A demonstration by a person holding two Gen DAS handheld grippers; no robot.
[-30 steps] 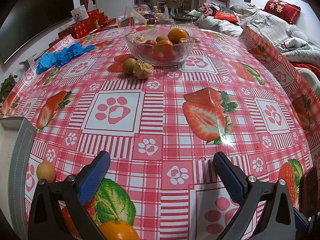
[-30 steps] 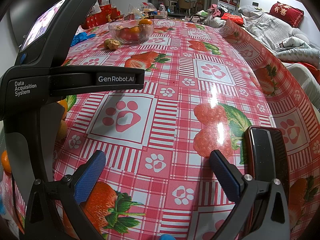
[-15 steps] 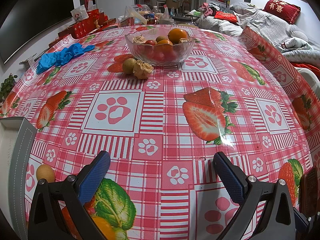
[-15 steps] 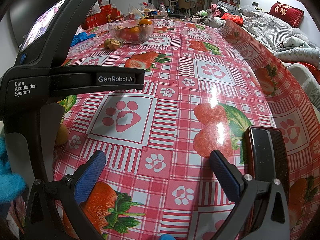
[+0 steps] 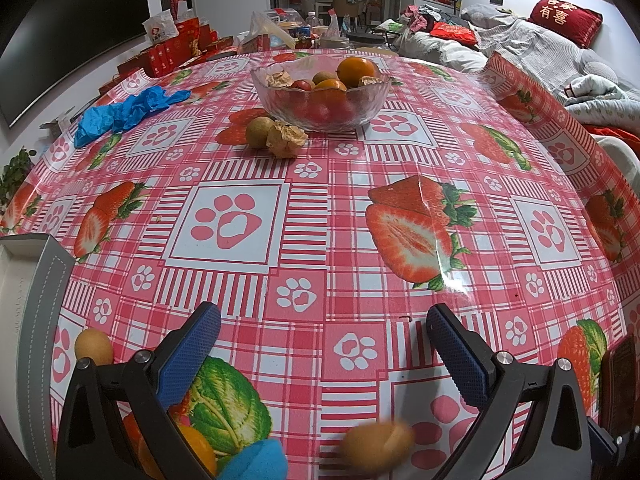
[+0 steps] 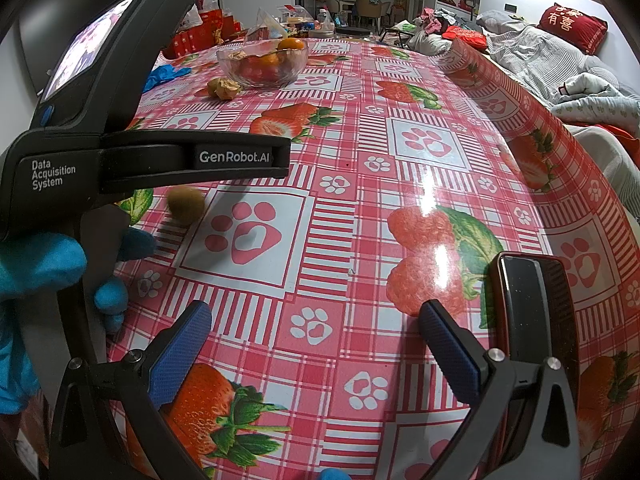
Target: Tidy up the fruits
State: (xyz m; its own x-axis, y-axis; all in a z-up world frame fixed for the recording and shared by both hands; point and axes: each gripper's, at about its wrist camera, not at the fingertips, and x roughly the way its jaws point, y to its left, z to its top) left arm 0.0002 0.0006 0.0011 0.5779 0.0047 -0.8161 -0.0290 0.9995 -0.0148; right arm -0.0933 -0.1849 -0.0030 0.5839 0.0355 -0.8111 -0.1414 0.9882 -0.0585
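My left fingers [image 5: 323,356] and right fingers [image 6: 316,350] were spread, empty; the blurred loose brown fruit [image 5: 377,446] risked rolling off the bench [image 5: 320,240].

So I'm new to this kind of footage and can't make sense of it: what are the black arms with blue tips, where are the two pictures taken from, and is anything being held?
There is no robot here. A person holds a two-finger tool in each hand, and each has a fisheye camera looking along its fingers.

One picture is from the left tool, the other from the right tool. The blue-padded black arms are the fingers. In both views they stand wide apart with nothing between them, so nothing is held. The right view also shows the left device's black body and a blue-gloved hand on it.

On the strawberry-print tablecloth stand a glass bowl of fruit, with a small green-brown fruit and a papery husk in front. A blurred brownish fruit lies near the left tool; another small one sits at its left. Blue gloves lie further back.
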